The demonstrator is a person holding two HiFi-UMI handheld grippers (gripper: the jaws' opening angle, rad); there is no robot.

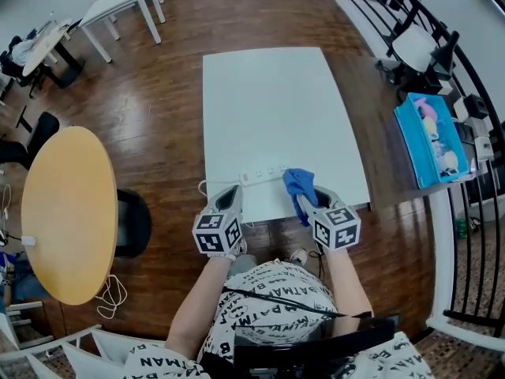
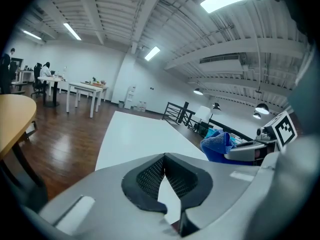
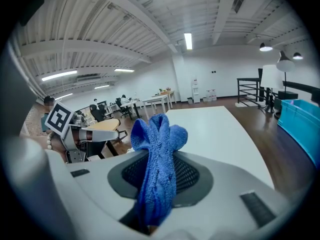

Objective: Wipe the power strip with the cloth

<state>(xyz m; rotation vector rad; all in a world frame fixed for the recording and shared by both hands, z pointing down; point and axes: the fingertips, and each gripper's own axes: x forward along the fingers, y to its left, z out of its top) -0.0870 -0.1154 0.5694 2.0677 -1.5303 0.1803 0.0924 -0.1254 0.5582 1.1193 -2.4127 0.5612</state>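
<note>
While a person is facing the white worktop [image 1: 276, 101], each hand is holding a tool out over its near edge. The left tool [image 2: 164, 160] is pinching its two jaws together at the tips, and nothing is sitting between them. Only a thin slice of the white top is peeking through the gap lower down. The right tool [image 3: 159, 184] is squeezing the blue cloth [image 3: 158, 149] tight between its jaws. The fluffy top of the cloth is puffing out above the jaws and the rest is hanging down between them. The white power strip [image 1: 264, 174] is lying flat on the worktop, close to the near edge, running from left to right and tilting up a little on the right. It is sitting just ahead of the two tools, and the cloth is hanging right at its right end. It is too small to tell whether they are touching. A white cord [image 1: 207, 186] is curling off the left end of the strip. A round yellow table [image 1: 67, 212] is standing on the wooden floor [image 1: 166, 93] to the left, and a blue bin [image 1: 430, 140] is sitting off to the right.
</note>
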